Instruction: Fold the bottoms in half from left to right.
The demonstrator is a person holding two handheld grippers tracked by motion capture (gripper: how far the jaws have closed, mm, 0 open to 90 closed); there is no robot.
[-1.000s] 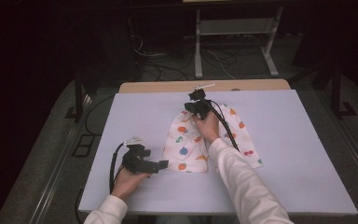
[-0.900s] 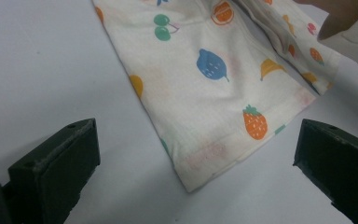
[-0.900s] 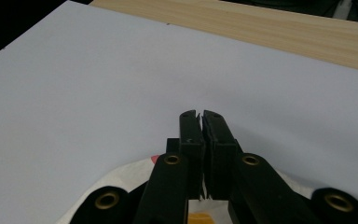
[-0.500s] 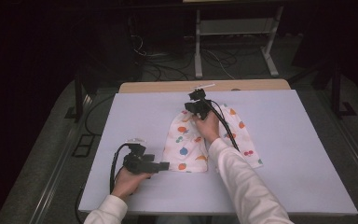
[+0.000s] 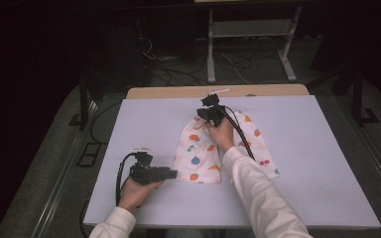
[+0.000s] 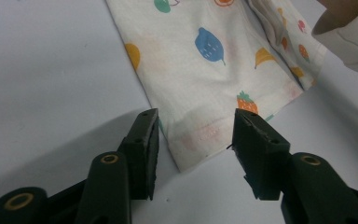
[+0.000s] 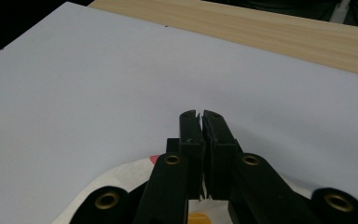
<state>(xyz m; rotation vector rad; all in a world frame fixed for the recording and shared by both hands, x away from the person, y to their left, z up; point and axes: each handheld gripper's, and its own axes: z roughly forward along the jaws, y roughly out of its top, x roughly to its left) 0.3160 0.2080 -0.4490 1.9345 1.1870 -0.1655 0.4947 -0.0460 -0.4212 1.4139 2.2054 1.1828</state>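
Covering most of the high view, the pale lavender table top (image 5: 104, 148) lies flat with a strip of bare wood (image 5: 178, 92) along its far edge. At its middle lies a white cloth printed with fruit (image 5: 196, 153), a flat garment-like piece that narrows toward the far end and spreads wider toward the person. The person's right forearm, in a white sleeve (image 5: 258, 193), reaches from the bottom edge diagonally across the cloth's right half, and the right hand (image 5: 222, 134) rests on the fabric with the right gripper (image 5: 209, 111) pointing away over the cloth's far, narrow end. In the right gripper view its two black jaws are pressed together with only a hairline between them, their tips over bare table just past the cloth's edge; whether any fabric is pinched lower down between them I cannot tell. The left hand (image 5: 136, 191) lies low on the table near the bottom left, wrist turned so the left gripper (image 5: 171, 173) points sideways toward the cloth's near left corner. In the left gripper view its jaws stand wide apart, one over bare table and one at the hem, with the cloth's corner (image 6: 191, 149) lying flat between them, not gripped.
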